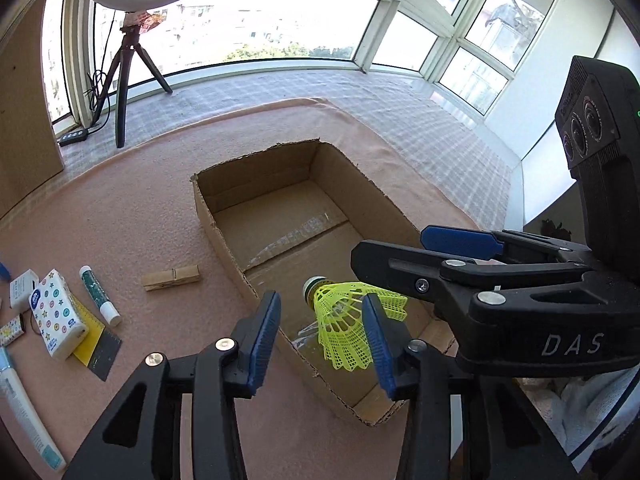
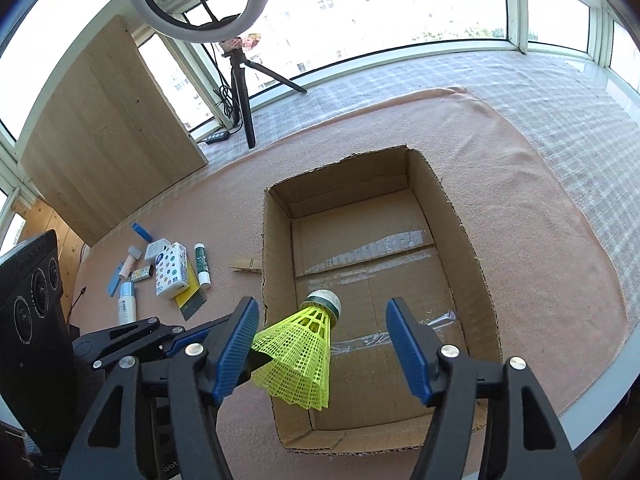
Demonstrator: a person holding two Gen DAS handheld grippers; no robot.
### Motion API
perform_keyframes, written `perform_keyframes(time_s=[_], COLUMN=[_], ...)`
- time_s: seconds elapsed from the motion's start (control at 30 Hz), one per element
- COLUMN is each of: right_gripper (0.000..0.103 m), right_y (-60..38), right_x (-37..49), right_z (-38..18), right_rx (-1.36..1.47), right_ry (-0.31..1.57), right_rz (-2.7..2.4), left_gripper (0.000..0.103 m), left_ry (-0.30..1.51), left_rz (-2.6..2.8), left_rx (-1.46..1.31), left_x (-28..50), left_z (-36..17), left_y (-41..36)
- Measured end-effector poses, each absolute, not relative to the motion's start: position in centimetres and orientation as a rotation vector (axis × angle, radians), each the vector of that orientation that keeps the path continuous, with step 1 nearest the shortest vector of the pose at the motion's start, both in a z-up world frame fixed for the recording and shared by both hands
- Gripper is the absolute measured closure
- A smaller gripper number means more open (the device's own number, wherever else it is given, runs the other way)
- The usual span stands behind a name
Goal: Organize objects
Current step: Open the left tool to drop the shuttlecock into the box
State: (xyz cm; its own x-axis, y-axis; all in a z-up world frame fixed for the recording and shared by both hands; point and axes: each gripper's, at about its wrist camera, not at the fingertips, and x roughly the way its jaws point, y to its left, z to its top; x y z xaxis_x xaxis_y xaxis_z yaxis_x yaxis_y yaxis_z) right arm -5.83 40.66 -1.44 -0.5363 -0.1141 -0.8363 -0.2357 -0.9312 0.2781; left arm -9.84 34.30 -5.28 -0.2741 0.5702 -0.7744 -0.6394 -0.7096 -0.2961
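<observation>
While the shuttlecock (image 2: 304, 354) fell cork-first over the box (image 2: 486, 280), both grippers, left (image 1: 320, 336) and right (image 2: 322, 346), gaped wide, empty.

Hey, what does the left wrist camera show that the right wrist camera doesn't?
Only the left wrist view shows the right hand-held gripper and its black camera housing. Only the right wrist view shows the left hand-held gripper and a pink tube with a grey cap. Both show the open brown cardboard box, the yellow plastic shuttlecock, the wooden clothespin and the white ring light.
</observation>
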Motion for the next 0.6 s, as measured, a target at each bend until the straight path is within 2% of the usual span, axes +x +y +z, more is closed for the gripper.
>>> perform_keyframes(time_s=[0.2,0.6], right_gripper=[0.025,0.025], right_y=[40.6,37.3], right_x=[-5.9,-7.5], right_z=[-1.2,-1.6], right_rx=[-1.452,-1.465], right_ry=[0.498,0.536], right_rz=[2.621,2.717], left_gripper=[0.039,0.039], left_ry=[0.092,0.027], left_rz=[2.071,2.170], left_rx=[-1.186,-1.310], left_x=[-9.9,-11.7], left_z=[-4.8,-6.7], left_y=[32.7,25.9])
